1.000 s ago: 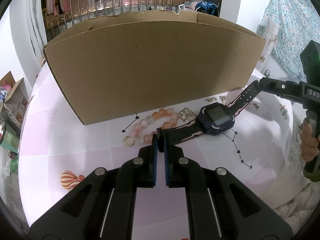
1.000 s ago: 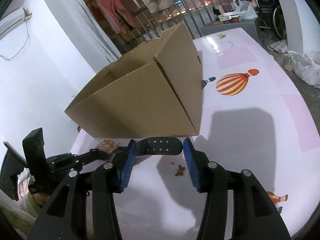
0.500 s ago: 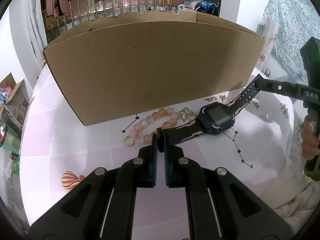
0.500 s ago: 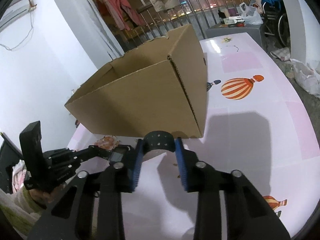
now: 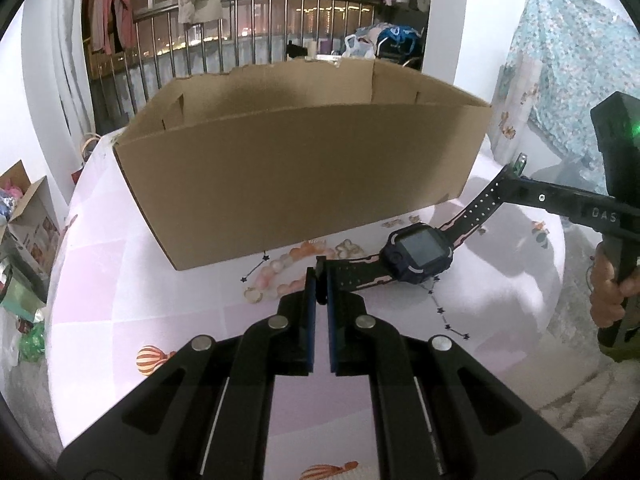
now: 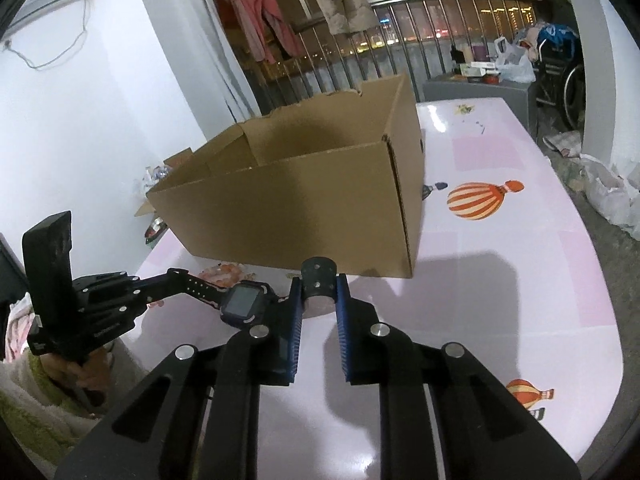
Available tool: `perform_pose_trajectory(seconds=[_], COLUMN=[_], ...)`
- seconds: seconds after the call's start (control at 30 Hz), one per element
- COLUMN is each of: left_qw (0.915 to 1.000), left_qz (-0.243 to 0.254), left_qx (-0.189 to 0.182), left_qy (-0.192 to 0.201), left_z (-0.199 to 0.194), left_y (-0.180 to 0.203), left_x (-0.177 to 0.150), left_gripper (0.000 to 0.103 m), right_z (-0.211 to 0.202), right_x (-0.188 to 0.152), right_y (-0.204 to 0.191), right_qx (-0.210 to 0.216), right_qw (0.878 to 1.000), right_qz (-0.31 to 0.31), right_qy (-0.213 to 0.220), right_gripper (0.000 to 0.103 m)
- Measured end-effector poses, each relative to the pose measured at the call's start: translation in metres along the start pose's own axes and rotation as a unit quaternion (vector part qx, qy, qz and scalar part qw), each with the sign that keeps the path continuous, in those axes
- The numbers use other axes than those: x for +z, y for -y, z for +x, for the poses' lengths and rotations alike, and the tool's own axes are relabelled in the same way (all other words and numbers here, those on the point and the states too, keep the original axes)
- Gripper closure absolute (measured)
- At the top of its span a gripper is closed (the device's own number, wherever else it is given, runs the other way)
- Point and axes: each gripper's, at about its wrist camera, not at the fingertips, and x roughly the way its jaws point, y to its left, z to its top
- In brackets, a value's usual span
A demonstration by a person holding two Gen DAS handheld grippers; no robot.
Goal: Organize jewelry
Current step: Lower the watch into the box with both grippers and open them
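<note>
The watch (image 5: 417, 257) has a dark blue, rounded square case with a flat grey screen, and two black rubber straps with pink lines. One strap has a row of small round holes. It hangs just above the glossy table (image 5: 120, 304), in front of the long wall of the cardboard box (image 5: 304, 176), stretched between the two tools.

The left gripper (image 5: 321, 280) is almost fully closed; its blue pads pinch the thin end of one strap. The right gripper (image 6: 319, 295) is closing, and the blue ribbed pads already press on the other strap, which bends into a loop between them.

The box is plain brown corrugated cardboard, open on top, with a torn back edge. The table top is smooth, white and pale pink, with printed striped balloons (image 6: 474, 200) and small star lines.

Under the watch, near the box, lies a bead bracelet (image 5: 280, 276) of round, half-clear pink and orange beads. A small pale clover-shaped piece (image 5: 347, 247) is beside it.
</note>
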Motion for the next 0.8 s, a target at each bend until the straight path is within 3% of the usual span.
perform_pose_trajectory(seconds=[0.27, 0.4, 0.57, 0.7, 0.8], left_qw=[0.9994, 0.9973, 0.9922, 0.9919, 0.9968], left_qz=[0.005, 0.021, 0.058, 0.061, 0.043], left_qx=[-0.006, -0.009, 0.013, 0.026, 0.017], left_qy=[0.034, 0.07, 0.11, 0.108, 0.065], left_z=[-0.031, -0.056, -0.076, -0.067, -0.033], left_y=[0.003, 0.003, 0.002, -0.01, -0.027], left_x=[0.015, 0.037, 0.089, 0.134, 0.169], left_gripper=[0.099, 0.099, 0.099, 0.099, 0.099], right_z=[-0.028, -0.048, -0.059, -0.037, 0.002], right_x=[0.016, 0.045, 0.103, 0.155, 0.189], right_y=[-0.015, -0.027, -0.035, -0.019, -0.003], right_qx=[-0.006, -0.002, 0.02, 0.047, 0.051], right_qw=[0.999, 0.995, 0.989, 0.992, 0.996], right_qz=[-0.035, -0.067, -0.098, -0.075, -0.057], right_qy=[0.038, 0.072, 0.107, 0.089, 0.05], right_gripper=[0.087, 0.087, 0.087, 0.087, 0.087])
